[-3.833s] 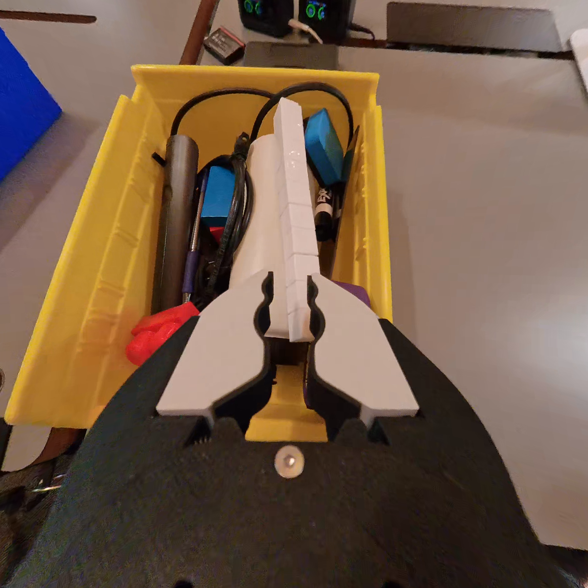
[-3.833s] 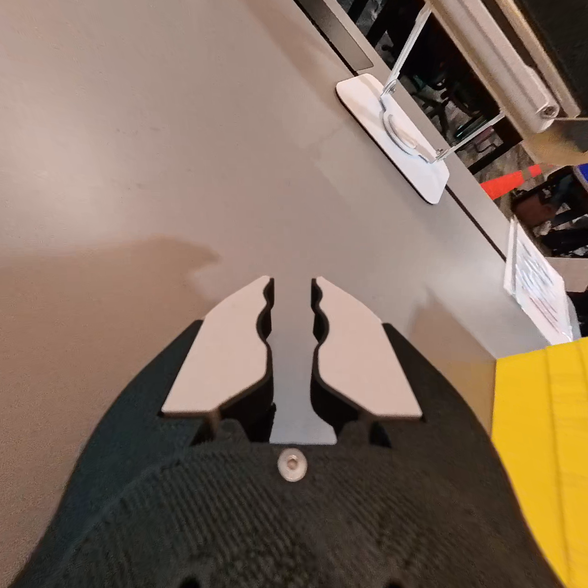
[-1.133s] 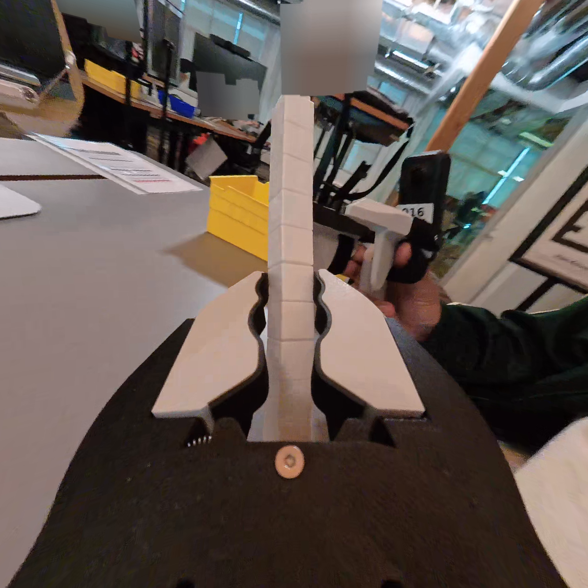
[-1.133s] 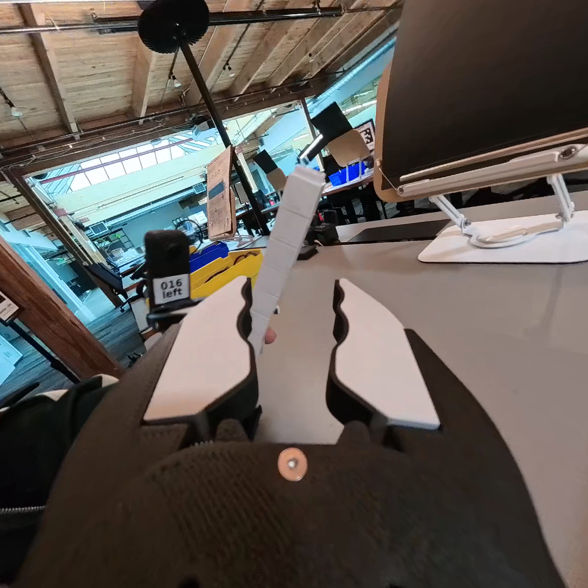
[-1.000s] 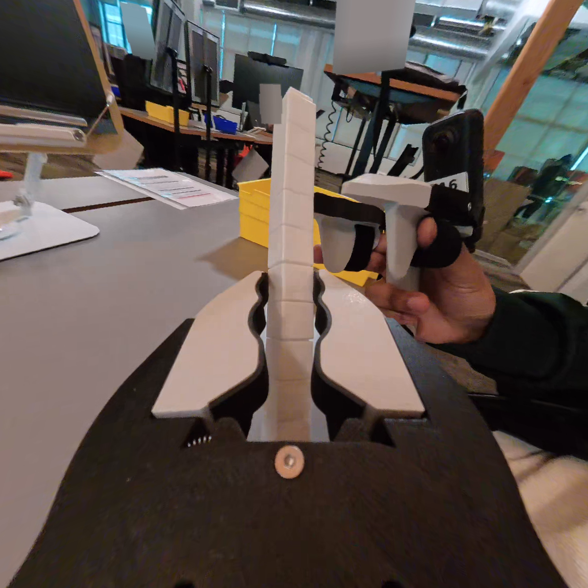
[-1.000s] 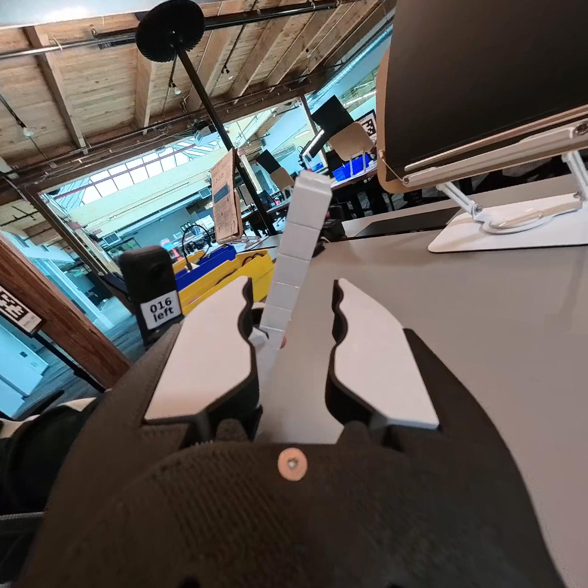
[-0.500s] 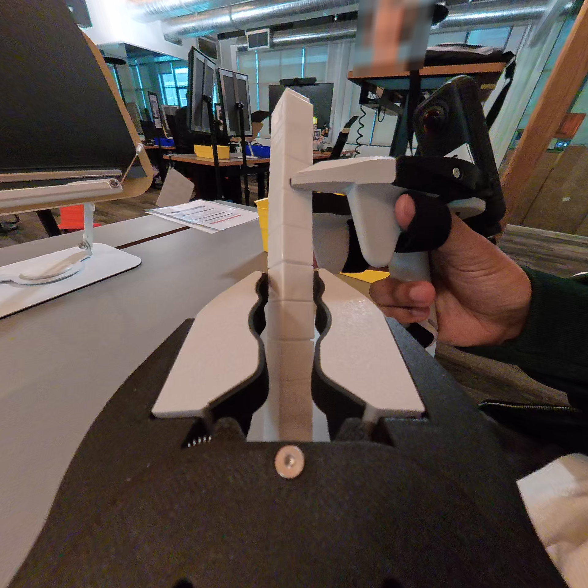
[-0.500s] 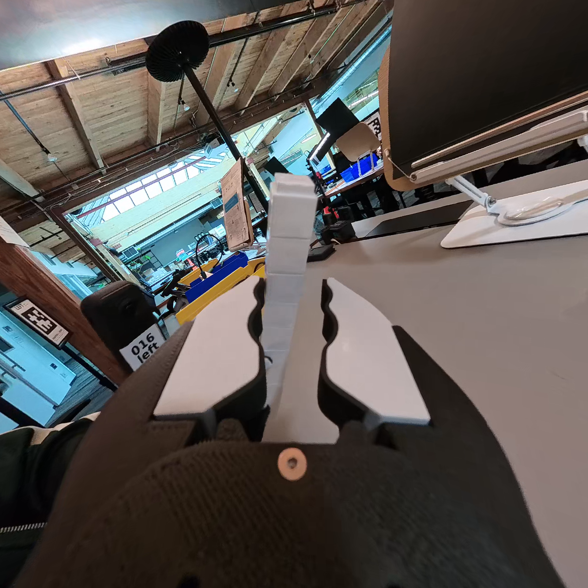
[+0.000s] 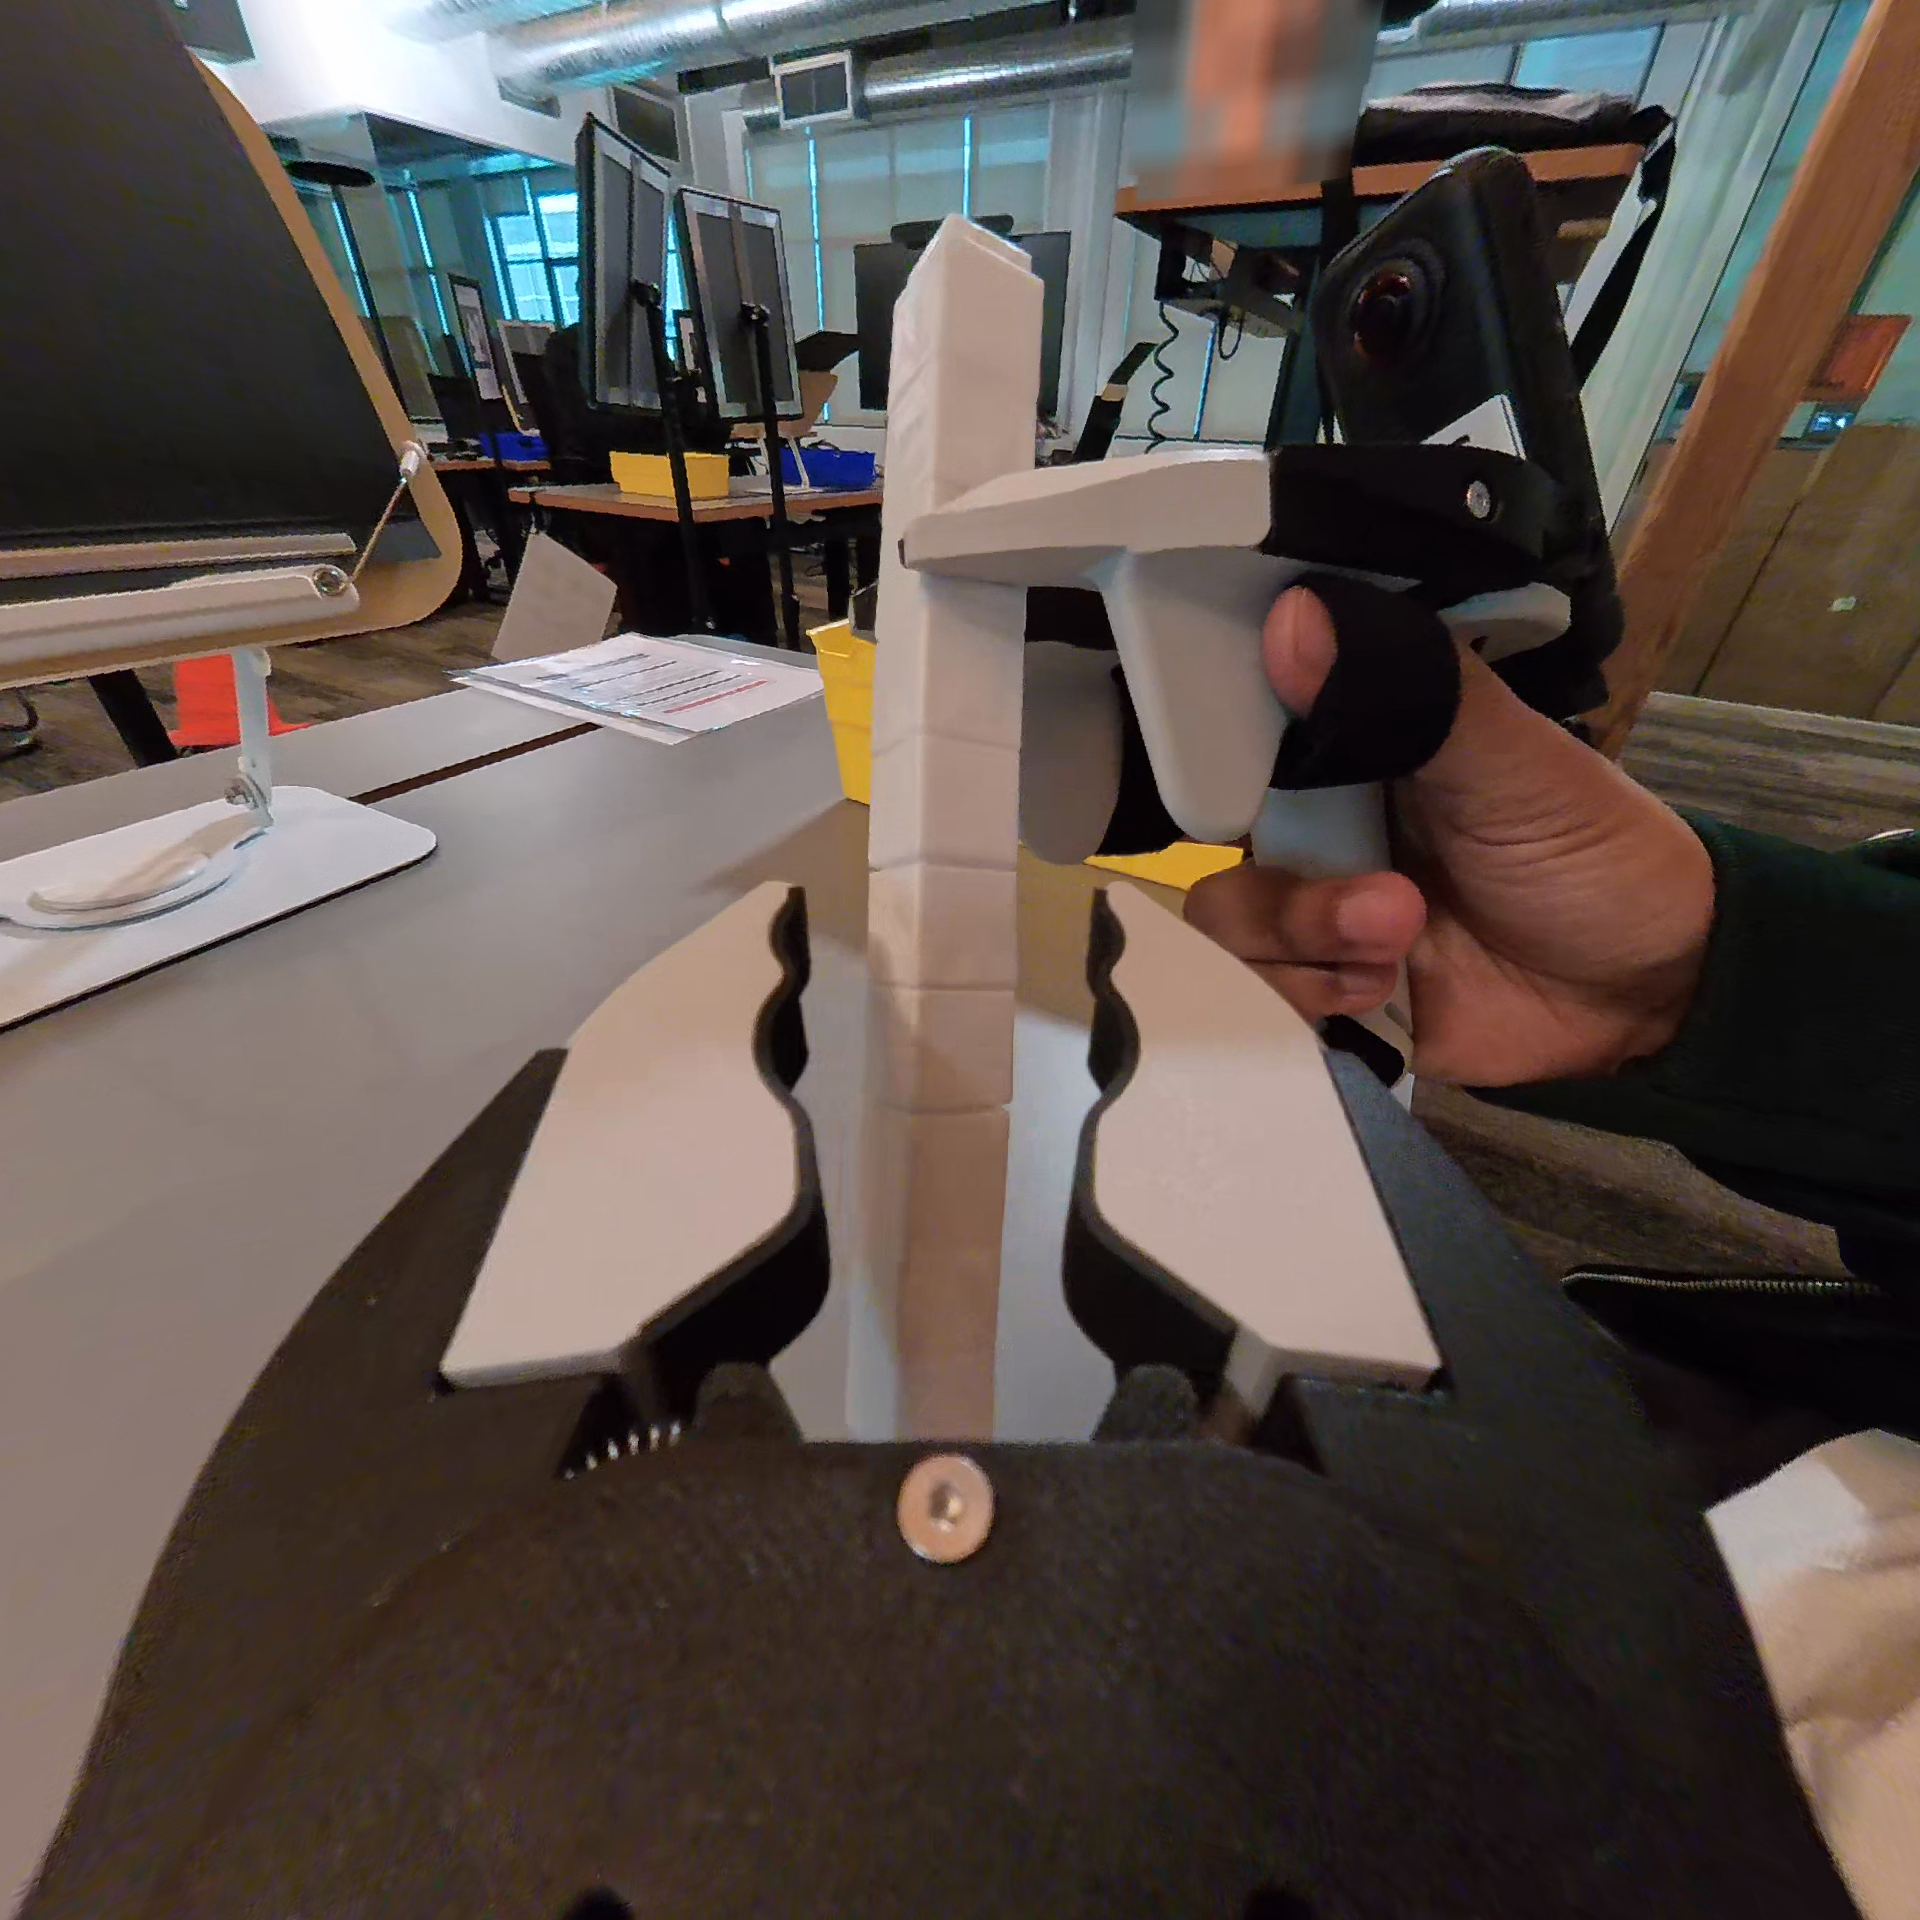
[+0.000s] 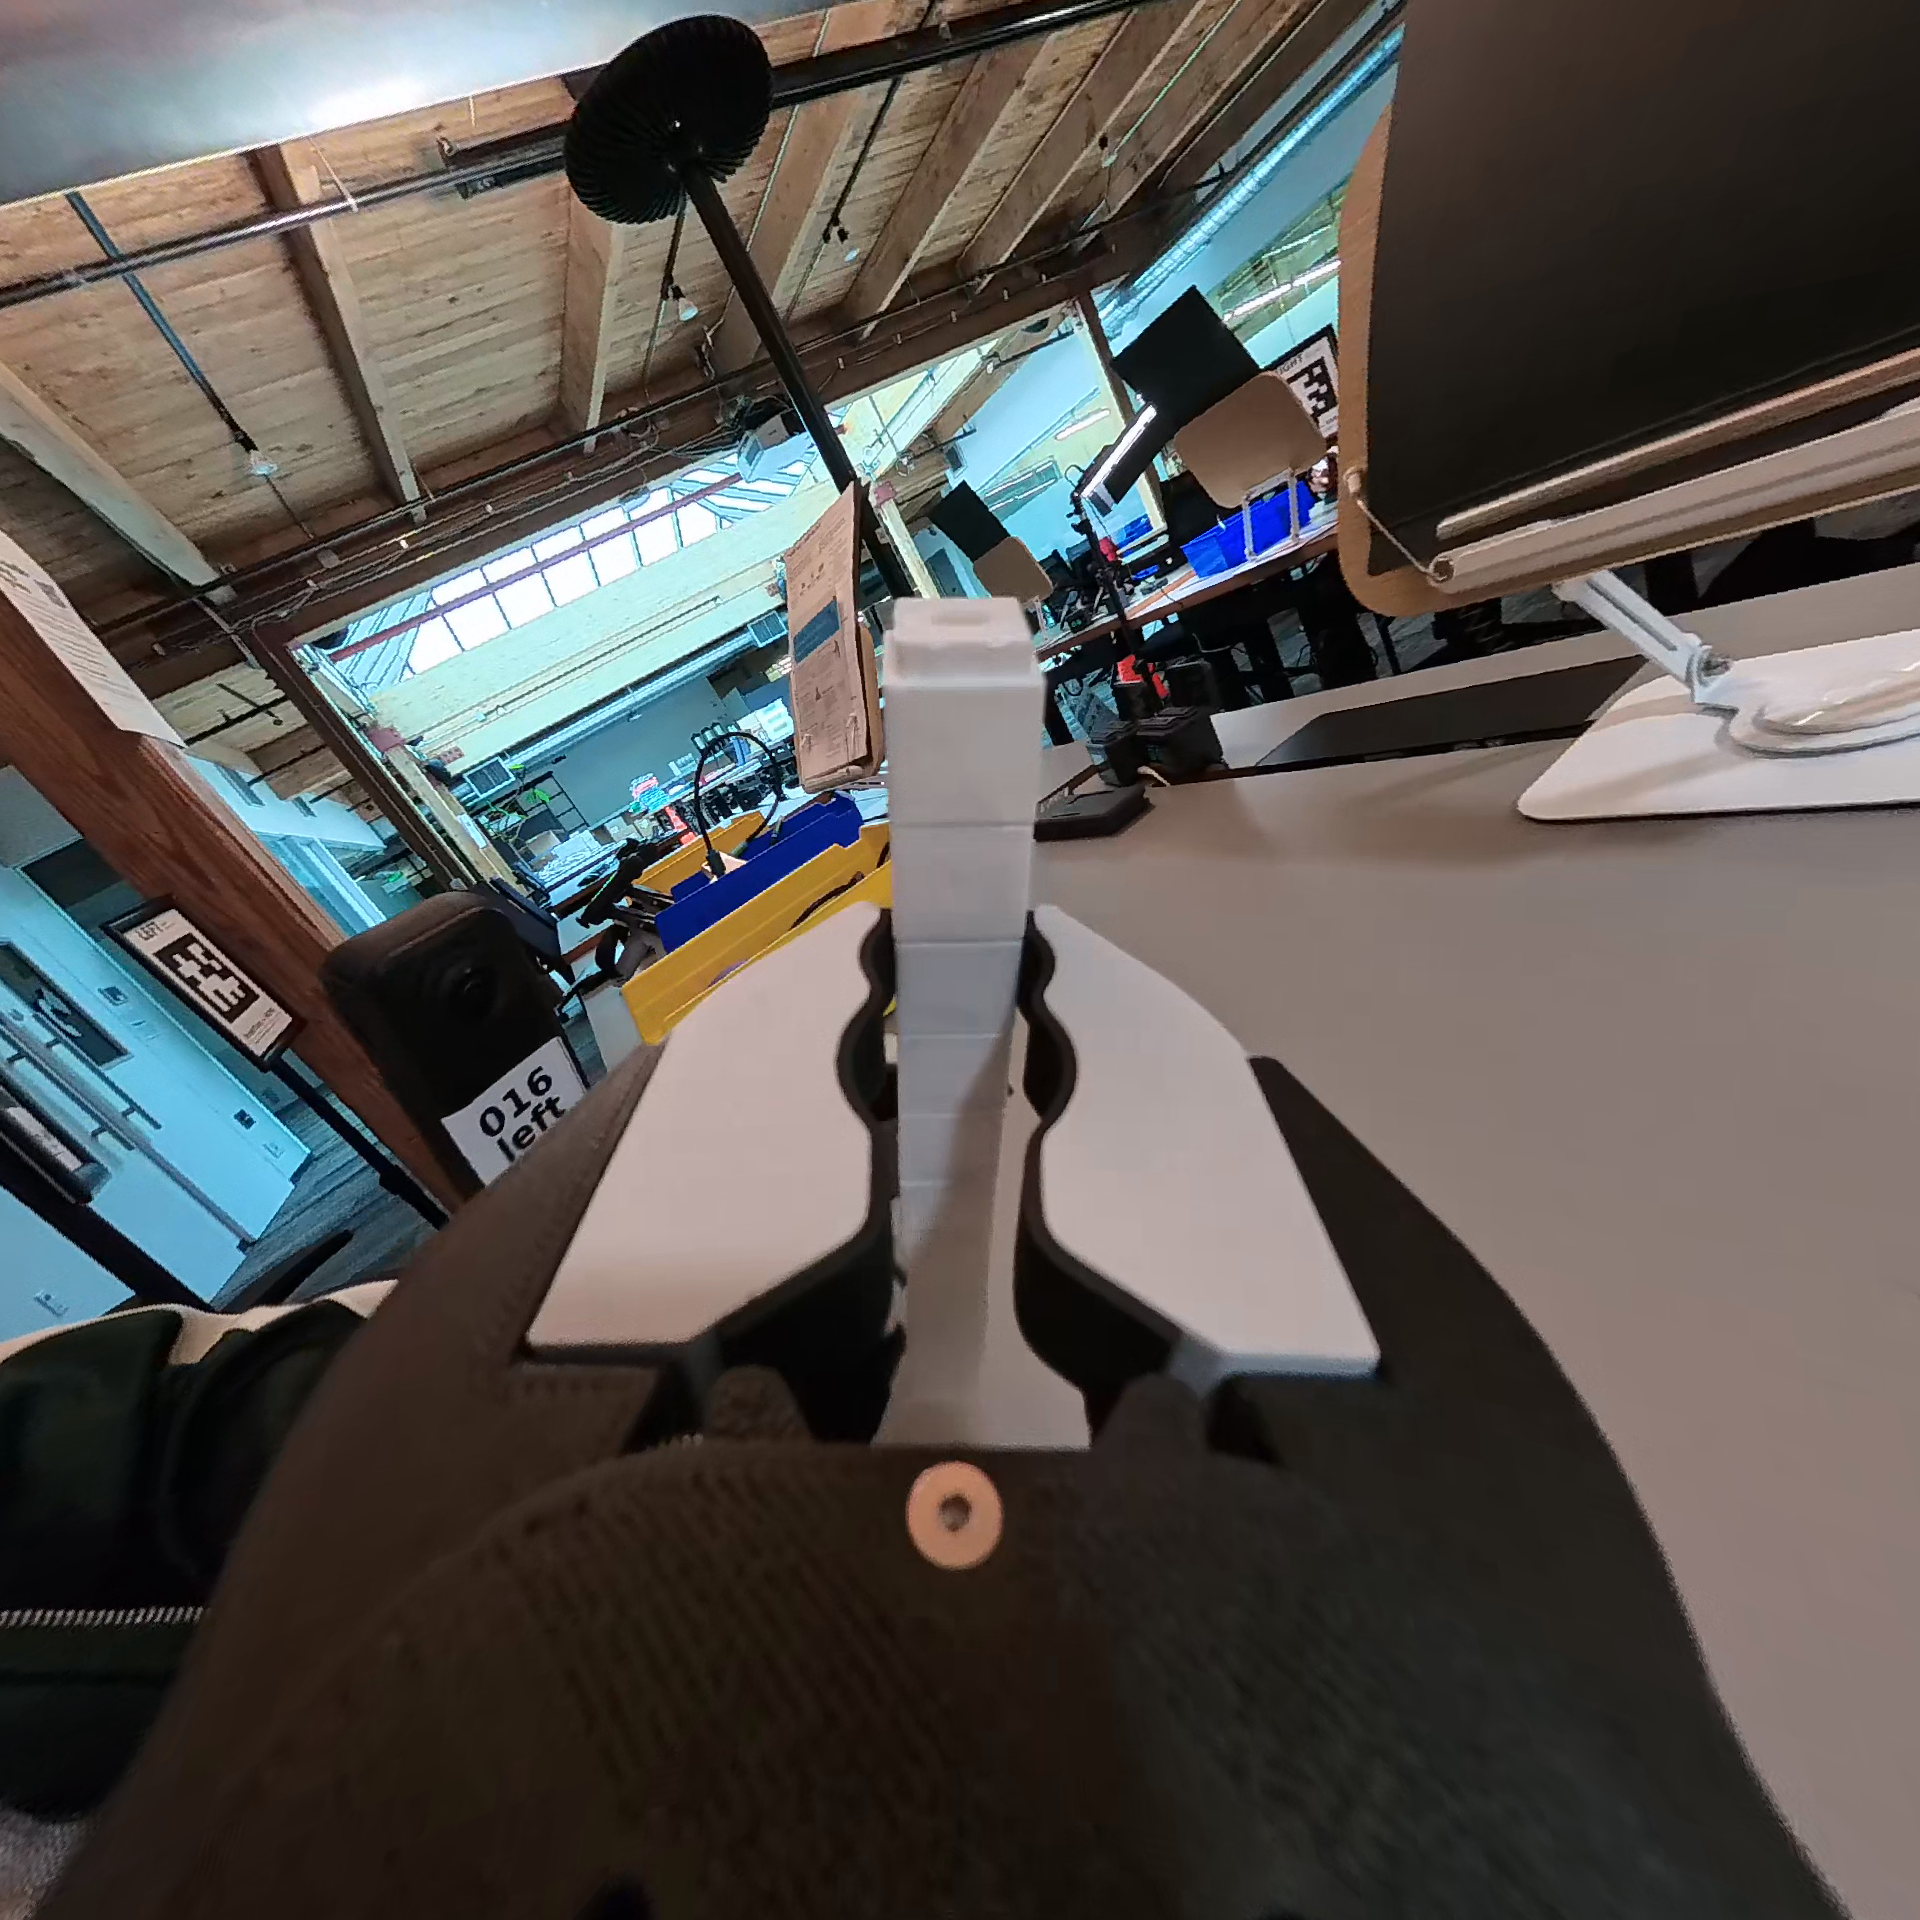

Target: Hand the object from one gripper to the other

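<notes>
White block stick (image 10: 961, 821) in right claw (image 10: 956, 971)

Writing noted, not transcribed.
- Right wrist view: we see a white sticker (image 10: 514, 1127) with dark characters on a black camera (image 10: 457, 1023), lower left.
- A framed sign (image 10: 213, 971) with a black-and-white code square on the left wall.
- A similar code marker (image 10: 1311, 387) beside the dark screen.
- Left wrist view: a printed sheet (image 9: 644, 681) lies on the counter (image 9: 312, 1039); too small for us to read.
- A white sticker corner (image 9: 1484, 428) on a second black camera (image 9: 1423, 301).
</notes>
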### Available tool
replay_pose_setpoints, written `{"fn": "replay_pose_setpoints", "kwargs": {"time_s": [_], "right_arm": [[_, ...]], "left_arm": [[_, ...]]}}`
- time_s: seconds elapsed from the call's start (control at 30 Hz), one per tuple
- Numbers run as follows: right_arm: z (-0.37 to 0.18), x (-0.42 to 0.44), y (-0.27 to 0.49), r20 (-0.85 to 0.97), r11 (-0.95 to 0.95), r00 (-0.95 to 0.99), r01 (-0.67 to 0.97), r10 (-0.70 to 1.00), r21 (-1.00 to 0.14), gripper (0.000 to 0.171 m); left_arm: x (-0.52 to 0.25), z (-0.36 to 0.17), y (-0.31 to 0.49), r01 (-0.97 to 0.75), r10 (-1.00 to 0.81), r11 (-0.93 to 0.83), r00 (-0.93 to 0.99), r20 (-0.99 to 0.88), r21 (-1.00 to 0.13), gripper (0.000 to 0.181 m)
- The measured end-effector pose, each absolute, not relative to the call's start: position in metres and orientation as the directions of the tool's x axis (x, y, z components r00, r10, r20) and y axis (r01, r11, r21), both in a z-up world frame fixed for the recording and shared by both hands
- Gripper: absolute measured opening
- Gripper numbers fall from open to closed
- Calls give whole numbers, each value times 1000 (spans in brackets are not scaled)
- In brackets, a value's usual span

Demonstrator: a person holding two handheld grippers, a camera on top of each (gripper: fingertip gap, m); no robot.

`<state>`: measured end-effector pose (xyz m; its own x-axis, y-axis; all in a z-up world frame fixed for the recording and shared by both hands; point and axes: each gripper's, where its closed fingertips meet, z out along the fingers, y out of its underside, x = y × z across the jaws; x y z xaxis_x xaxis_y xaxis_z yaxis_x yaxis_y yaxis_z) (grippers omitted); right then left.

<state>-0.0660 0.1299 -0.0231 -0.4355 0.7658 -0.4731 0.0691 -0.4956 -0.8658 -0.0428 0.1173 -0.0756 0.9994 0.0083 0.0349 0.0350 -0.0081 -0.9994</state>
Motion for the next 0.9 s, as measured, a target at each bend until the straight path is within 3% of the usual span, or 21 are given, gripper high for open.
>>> {"fn": "replay_pose_setpoints", "kwargs": {"time_s": [0.2,0.3,0.47,0.7,0.9], "right_arm": [[-8,-60,136,-425,-457,-497,62,757,-887,22],[-4,-55,139,-351,-371,-538,74,767,-926,23],[-5,-43,126,-168,-177,-644,51,746,-983,22],[5,-28,88,-111,-119,-792,49,600,-992,22],[0,-28,77,-119,-116,-826,65,551,-991,22]], "left_arm": [[-42,-67,108,98,-97,33,991,94,-995,78],[-39,-77,103,193,-206,-47,958,198,-980,61],[-20,-94,99,287,-370,-193,865,340,-938,55],[13,-113,96,102,-421,-264,883,209,-959,57],[19,-122,91,65,-444,-292,874,195,-954,48]]}}
